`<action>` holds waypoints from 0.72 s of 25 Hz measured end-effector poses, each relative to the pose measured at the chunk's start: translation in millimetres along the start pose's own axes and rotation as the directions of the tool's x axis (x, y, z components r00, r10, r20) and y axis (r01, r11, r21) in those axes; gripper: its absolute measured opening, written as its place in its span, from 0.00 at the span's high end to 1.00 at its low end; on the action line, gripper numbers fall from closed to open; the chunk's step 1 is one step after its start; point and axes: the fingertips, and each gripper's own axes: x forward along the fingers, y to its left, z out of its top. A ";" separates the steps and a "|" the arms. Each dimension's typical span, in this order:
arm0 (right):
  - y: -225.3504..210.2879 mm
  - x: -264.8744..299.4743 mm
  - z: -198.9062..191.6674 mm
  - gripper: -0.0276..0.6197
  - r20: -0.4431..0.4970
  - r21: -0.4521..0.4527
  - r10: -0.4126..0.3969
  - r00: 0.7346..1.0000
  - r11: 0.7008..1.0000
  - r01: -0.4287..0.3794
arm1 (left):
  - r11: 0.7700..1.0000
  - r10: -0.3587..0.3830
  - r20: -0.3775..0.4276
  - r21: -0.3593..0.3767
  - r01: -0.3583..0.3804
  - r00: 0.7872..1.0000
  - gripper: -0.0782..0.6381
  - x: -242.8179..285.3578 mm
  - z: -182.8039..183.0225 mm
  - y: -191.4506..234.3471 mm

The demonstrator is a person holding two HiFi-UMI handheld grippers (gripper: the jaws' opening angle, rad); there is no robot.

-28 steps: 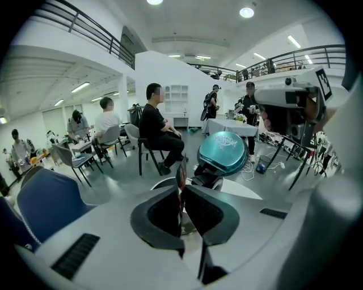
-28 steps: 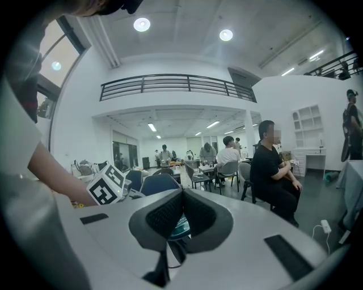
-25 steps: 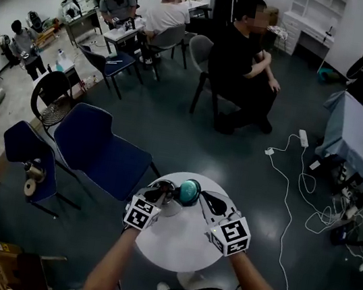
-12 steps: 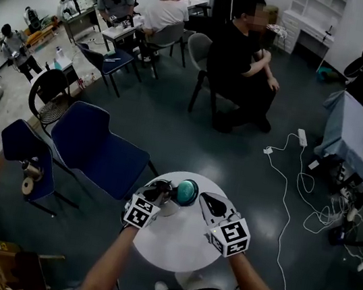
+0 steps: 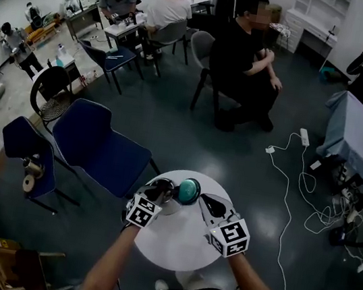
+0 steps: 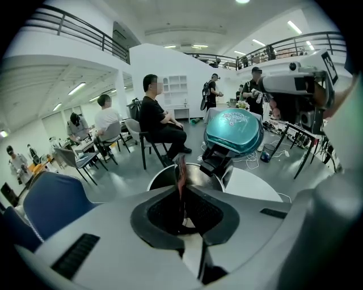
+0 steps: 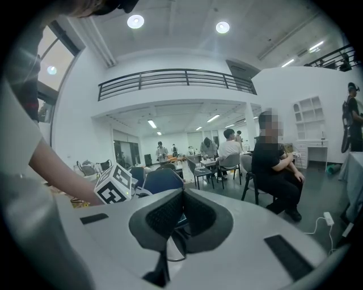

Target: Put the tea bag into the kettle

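Observation:
The kettle [image 6: 164,177] stands open on a small round white table [image 5: 178,246], its teal lid [image 6: 233,131] tipped up behind the dark opening. My left gripper [image 6: 181,190] is shut on a reddish tea bag [image 6: 181,173], which sticks up between the jaw tips just in front of the kettle's rim. In the head view the left gripper [image 5: 161,189] reaches the kettle's left side, next to the teal lid [image 5: 189,190]. My right gripper [image 5: 206,198] hovers to the lid's right. In its own view the right gripper [image 7: 182,193] is shut with nothing seen between its jaws.
Two blue chairs [image 5: 95,148] stand left of the table. A seated person in black [image 5: 247,56] faces it from a few steps away, and others sit at desks [image 5: 137,14] behind. White cables [image 5: 298,187] trail over the floor at the right, near a grey-covered table [image 5: 357,134].
Both grippers stay in nearly the same place over the table, the left still holding the tea bag. Only the head view has shifted a little.

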 end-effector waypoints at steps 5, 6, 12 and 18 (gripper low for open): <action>-1.6 1.2 -4.8 0.93 -0.020 0.001 0.007 1.000 1.000 -0.007 | 1.000 -0.022 0.009 -0.006 0.022 1.000 0.84 -0.4 2.3 -2.4; -2.3 1.7 -5.8 0.93 -0.023 0.002 0.008 1.000 1.000 -0.008 | 1.000 -0.025 0.008 -0.009 0.025 1.000 0.84 -0.5 2.5 -2.7; 3.0 6.2 -1.3 0.93 -0.030 -0.006 0.020 0.999 1.000 -0.020 | 0.999 -0.038 0.022 -0.010 0.038 0.999 0.84 -6.0 2.9 -2.2; 5.7 9.1 -1.7 0.93 -0.034 -0.011 0.027 0.999 1.000 -0.028 | 0.998 -0.055 0.058 -0.010 0.056 0.997 0.83 -13.4 11.7 -3.6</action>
